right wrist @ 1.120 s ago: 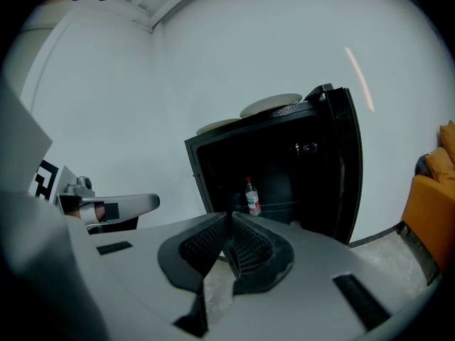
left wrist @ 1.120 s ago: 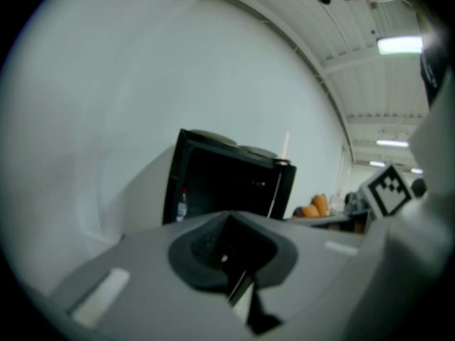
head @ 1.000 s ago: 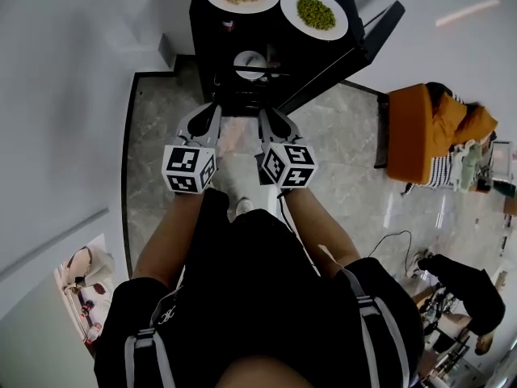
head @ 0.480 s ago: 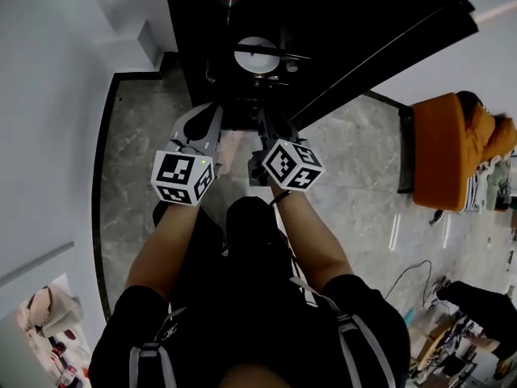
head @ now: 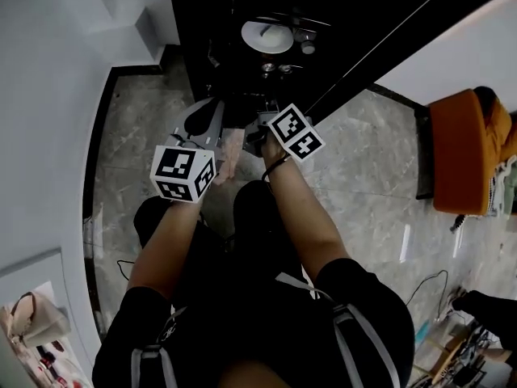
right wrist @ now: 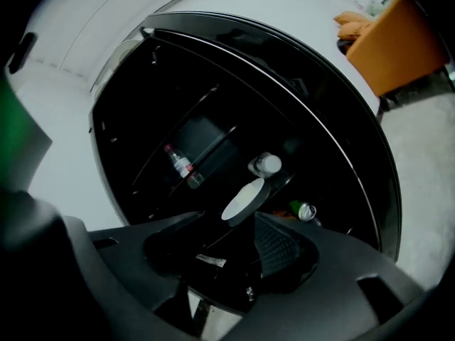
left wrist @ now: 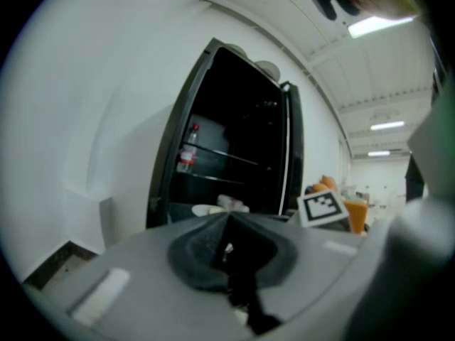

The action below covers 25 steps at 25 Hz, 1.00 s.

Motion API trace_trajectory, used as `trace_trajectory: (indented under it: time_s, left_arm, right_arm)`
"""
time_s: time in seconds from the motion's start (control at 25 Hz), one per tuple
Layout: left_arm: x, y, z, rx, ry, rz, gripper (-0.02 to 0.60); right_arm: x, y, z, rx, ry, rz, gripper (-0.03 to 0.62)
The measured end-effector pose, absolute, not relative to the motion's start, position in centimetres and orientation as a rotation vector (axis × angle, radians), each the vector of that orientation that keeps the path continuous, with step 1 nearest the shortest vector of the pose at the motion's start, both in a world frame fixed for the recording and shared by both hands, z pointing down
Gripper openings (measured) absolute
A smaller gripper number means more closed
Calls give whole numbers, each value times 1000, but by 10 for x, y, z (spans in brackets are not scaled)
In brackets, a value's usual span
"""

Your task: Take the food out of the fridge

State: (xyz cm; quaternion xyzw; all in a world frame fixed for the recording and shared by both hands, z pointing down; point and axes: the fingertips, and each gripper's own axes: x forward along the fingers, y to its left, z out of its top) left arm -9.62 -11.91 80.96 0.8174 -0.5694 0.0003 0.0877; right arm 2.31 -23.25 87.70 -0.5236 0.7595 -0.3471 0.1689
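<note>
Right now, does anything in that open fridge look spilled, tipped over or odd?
Nothing stands out. The fridge is open, the white plate inside lies flat, the bottle above it stands upright, and no spill shows, though the dark interior hides small details.

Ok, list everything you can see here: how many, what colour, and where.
fridge: one, black, door open, ahead of both grippers
plate: one, white, on a fridge shelf
bottle: one, clear with red label, on a higher shelf
container: one, white cap, beside the plate
can: one, green, in the fridge near the plate
chair: one, orange, on the floor right of the fridge
floor: grey marble
bag: one, beige, lower left of the head view
left gripper: one, grey, shut, empty
right gripper: one, dark, jaws have just been opening, nothing between them
arms: two, bare, reaching toward the fridge
</note>
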Motion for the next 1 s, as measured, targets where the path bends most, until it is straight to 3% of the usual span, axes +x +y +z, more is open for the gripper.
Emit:
trace_trajectory:
  time_s: [0.08,0.32,1.0]
  left_arm:
    - [-97,-117,808,2439,-1700,7,3]
    - [-110,-112,813,2413,-1720,-9,3]
    - [-142,-100,842,2310,-1733,-1,3]
  right_arm:
    - [21,-247,890,-1441,2026,-1099,241]
    - [21,-310,918,-1340,1651,-1346,304]
    - [-8,-372,964,-1393,1388,-1578,316]
